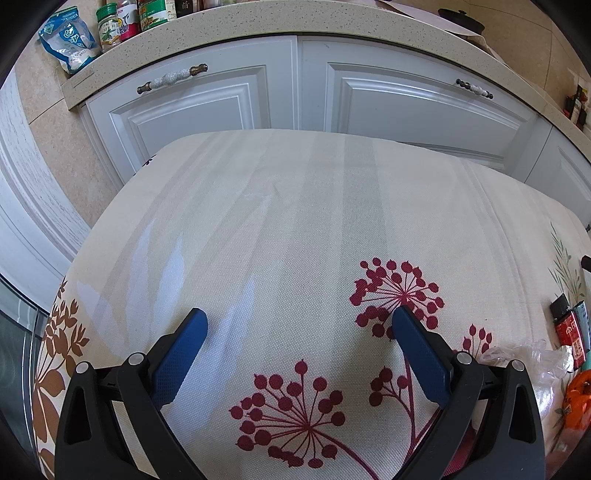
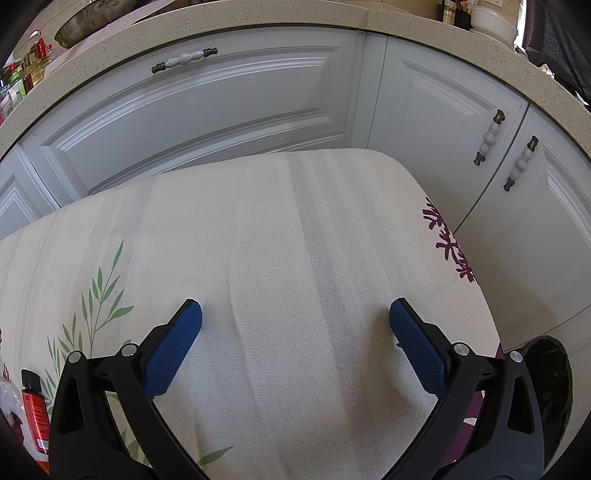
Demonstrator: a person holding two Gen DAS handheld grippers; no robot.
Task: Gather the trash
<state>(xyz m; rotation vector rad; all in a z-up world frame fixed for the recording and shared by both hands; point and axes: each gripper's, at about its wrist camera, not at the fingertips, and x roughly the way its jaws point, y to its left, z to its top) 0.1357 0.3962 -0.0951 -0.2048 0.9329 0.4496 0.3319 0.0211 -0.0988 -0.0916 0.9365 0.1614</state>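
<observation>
My left gripper [image 1: 300,319] hangs open over the flowered tablecloth [image 1: 277,221], nothing between its blue pads. To its right, at the table's edge, lie a crumpled clear plastic wrapper [image 1: 532,360], a red lighter [image 1: 567,330] and an orange packet [image 1: 578,398]. My right gripper [image 2: 295,312] is also open and empty above the cloth [image 2: 277,240]. In the right wrist view the red lighter [image 2: 34,402] and a bit of clear plastic [image 2: 9,400] sit at the far left, well clear of the fingers. A dark bin [image 2: 550,391] stands on the floor beyond the table's right edge.
White cabinet doors [image 1: 406,96] and a speckled counter [image 1: 258,22] stand just behind the table. Jars and a blue bag [image 1: 70,38] crowd the counter's left end; a metal bowl [image 2: 88,20] and bottles sit on it in the right wrist view.
</observation>
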